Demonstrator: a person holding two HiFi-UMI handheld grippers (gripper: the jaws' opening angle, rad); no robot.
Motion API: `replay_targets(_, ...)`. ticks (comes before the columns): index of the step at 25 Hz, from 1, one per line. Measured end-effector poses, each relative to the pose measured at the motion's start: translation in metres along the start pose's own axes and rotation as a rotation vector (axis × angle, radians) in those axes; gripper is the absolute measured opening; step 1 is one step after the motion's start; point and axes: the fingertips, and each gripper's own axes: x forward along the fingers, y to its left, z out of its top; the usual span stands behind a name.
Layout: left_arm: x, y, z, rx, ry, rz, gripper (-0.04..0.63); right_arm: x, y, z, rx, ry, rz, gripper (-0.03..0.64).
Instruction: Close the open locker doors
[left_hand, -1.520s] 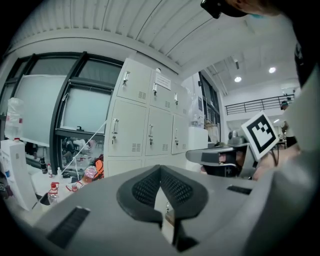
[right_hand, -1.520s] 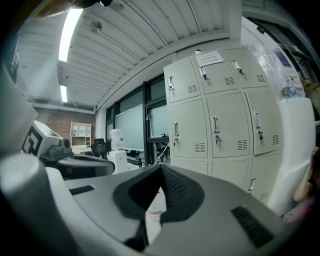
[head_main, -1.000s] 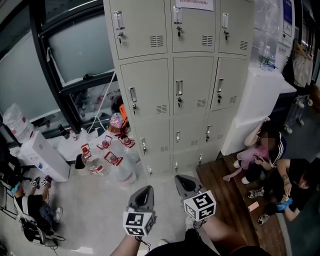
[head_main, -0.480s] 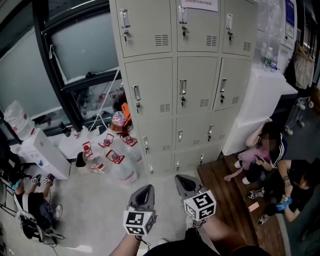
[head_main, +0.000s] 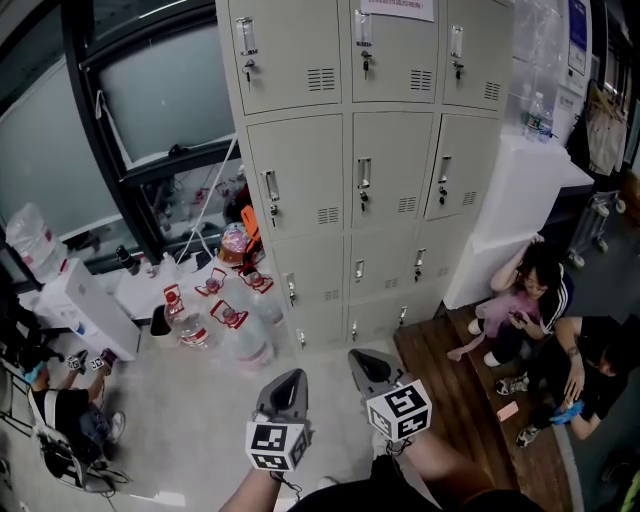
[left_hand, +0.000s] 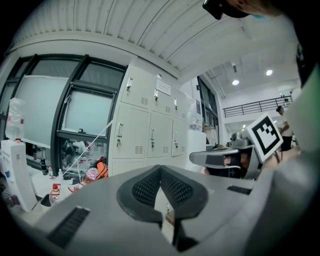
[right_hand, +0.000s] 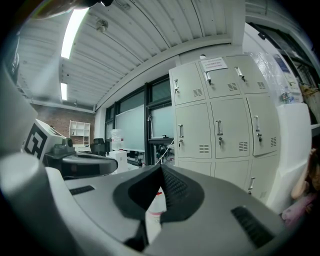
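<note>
Left gripper (head_main: 290, 380) and right gripper (head_main: 360, 358), both with jaws pressed together and empty, hover low in the frame; beige metal locker bank (head_main: 385, 170) fills upper centre, every visible door closed.

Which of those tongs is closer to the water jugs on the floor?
Left. The left tongs hang just right of the jugs, nearer the camera; the right tongs are farther to the right.
</note>
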Motion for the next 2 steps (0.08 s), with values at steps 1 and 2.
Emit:
replay_targets(1, -0.0001, 0.0002, -0.0002, 0.0, -0.001, 0.001, 0.005, -0.0002, 0.0, 0.0002, -0.001, 0.0, 0.001, 0.0)
replay_targets(2, -0.0002, 0.0003, -0.0004, 0.0, -0.002, 0.001, 0.005, -0.0004, 0.0, 0.0005, -0.001, 0.0, 0.001, 0.0)
